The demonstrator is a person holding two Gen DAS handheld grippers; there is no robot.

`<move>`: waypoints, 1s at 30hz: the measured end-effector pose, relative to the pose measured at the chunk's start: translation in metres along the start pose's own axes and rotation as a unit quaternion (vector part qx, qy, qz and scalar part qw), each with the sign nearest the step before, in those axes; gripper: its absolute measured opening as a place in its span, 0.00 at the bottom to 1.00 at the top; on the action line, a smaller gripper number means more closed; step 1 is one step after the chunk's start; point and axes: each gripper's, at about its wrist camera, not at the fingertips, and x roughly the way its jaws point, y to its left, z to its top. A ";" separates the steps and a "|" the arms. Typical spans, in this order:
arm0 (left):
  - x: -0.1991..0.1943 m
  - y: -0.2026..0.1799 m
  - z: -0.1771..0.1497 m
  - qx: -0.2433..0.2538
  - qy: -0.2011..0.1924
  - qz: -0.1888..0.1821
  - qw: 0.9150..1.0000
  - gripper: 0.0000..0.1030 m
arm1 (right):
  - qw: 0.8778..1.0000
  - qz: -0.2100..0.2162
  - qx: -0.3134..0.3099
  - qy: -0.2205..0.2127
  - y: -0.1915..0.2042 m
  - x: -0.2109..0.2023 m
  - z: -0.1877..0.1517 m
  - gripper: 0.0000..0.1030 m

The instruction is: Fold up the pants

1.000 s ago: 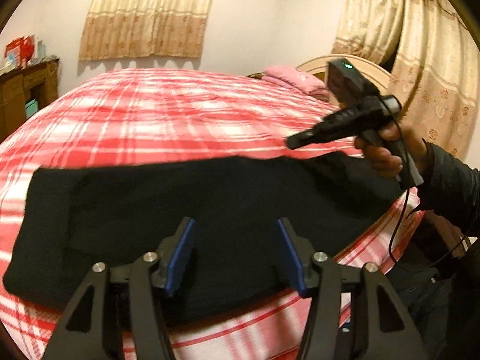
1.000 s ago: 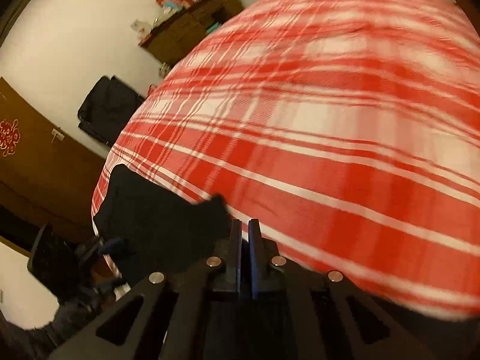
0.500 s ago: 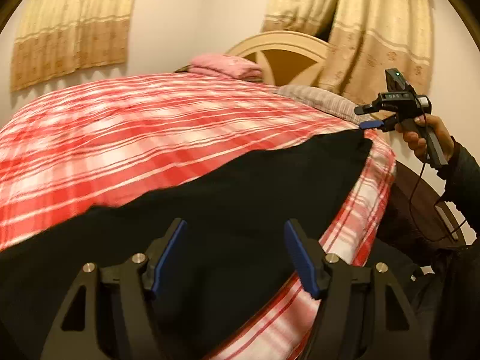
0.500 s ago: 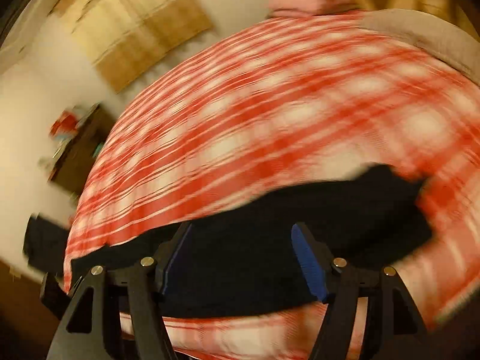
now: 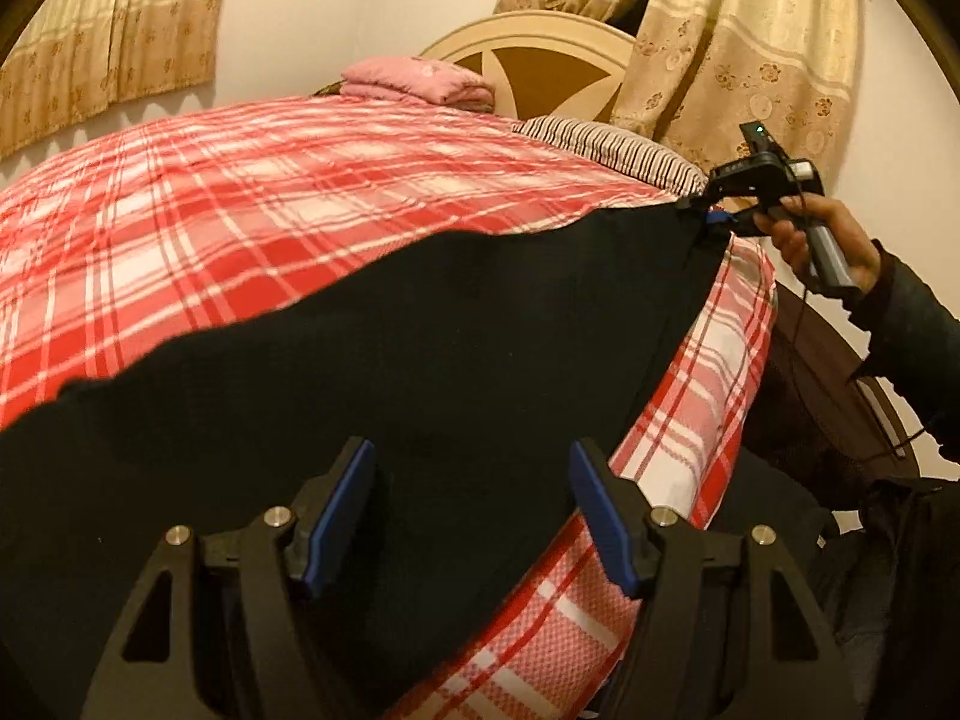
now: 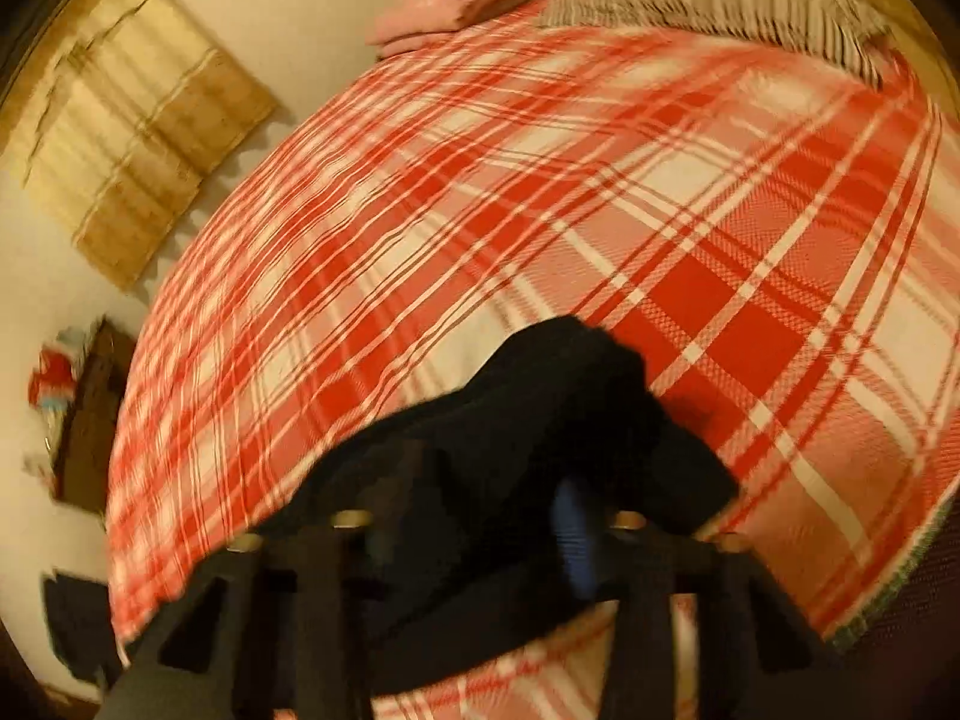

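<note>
Black pants (image 5: 420, 348) lie stretched along the near edge of a bed with a red plaid cover (image 5: 240, 198). My left gripper (image 5: 471, 498) is open and empty, its blue pads just above the pants' middle. My right gripper (image 5: 705, 213) is at the pants' far right corner, at the bed's edge, and the corner looks pulled up to its tips. In the blurred right wrist view the black cloth (image 6: 540, 420) bunches between the right gripper's (image 6: 474, 516) fingers, one blue pad (image 6: 573, 534) showing; how far the jaws are closed is unclear.
A folded pink blanket (image 5: 414, 78) and a striped pillow (image 5: 606, 144) lie at the headboard (image 5: 540, 54). Curtains (image 5: 738, 48) hang behind. A dark wooden cabinet (image 6: 90, 414) stands by the far wall. Dark things sit on the floor right of the bed (image 5: 840, 420).
The right gripper swung from the middle of the pants to their right corner and came down onto the cloth. My left gripper turned right and stayed open over the pants.
</note>
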 end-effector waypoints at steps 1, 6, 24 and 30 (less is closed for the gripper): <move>0.002 0.000 0.000 -0.003 0.001 -0.001 1.000 0.68 | 1.000 0.006 -0.004 -0.008 0.002 0.000 0.004 0.04; 0.003 0.004 -0.002 -0.014 0.004 -0.001 1.000 0.68 | 0.988 0.114 -0.069 -0.083 0.040 -0.047 0.018 0.03; 0.009 -0.017 0.008 0.025 0.021 -0.028 0.999 0.68 | 0.996 0.078 -0.015 -0.042 -0.059 -0.037 -0.031 0.06; 0.019 -0.032 0.012 0.048 0.029 -0.048 0.997 0.68 | 0.992 0.015 -0.031 -0.119 -0.052 -0.070 -0.031 0.43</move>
